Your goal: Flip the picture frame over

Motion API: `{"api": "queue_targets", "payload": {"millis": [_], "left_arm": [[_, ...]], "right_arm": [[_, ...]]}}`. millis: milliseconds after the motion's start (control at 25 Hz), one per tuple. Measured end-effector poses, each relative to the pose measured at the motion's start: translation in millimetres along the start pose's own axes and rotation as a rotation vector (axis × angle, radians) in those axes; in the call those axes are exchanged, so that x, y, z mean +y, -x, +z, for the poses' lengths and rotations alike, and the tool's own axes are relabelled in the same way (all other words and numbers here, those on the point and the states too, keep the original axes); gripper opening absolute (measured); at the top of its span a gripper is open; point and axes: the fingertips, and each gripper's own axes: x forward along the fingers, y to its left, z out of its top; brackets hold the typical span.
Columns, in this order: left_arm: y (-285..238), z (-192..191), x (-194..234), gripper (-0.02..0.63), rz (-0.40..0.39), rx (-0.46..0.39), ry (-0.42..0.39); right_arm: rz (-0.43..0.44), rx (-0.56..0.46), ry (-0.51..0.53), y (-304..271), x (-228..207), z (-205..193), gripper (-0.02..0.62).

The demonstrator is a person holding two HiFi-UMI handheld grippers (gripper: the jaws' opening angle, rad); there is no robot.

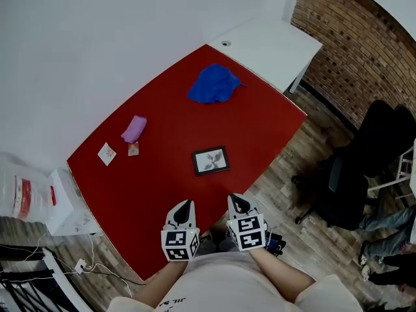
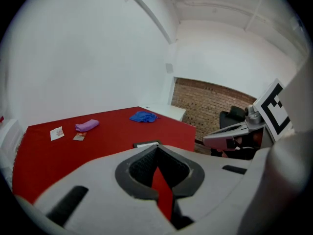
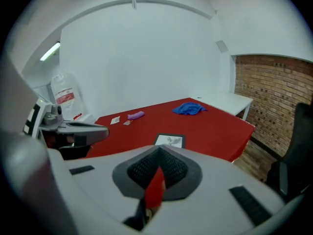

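Currently the left hand-held gripper and the right hand-held gripper both have their jaws pressed together, nothing between them, held side by side at the near edge of the red table. The small black rectangular picture frame lies flat, picture side up, ahead of both, touching neither.

Table, centre of the head view: uniform red top.
Picture frame, centre: black border, white picture with a grey motif.
Crumpled cloth, upper centre: blue.
Folded cloth, left of centre: lilac.
Card, left: white with small reddish print.
Side table, top: white.
Wall, upper right: red-brown brick pattern.
Floor, right of centre: grey-brown wood planks.
Chair, right edge: black.
Left gripper and right gripper, bottom centre: white cubes with black square markers, dark pads.
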Motion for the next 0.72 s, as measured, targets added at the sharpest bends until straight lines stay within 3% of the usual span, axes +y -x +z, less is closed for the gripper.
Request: {"api": "queue_targets", "payload": {"millis": [720], "left_arm": [[15.2, 6.3, -16.1, 0.006, 0.004, -0.034, -0.023]], "right_arm": [[-0.022, -0.018, -0.016, 21.5, 0.2, -11.8, 0.005]]}}
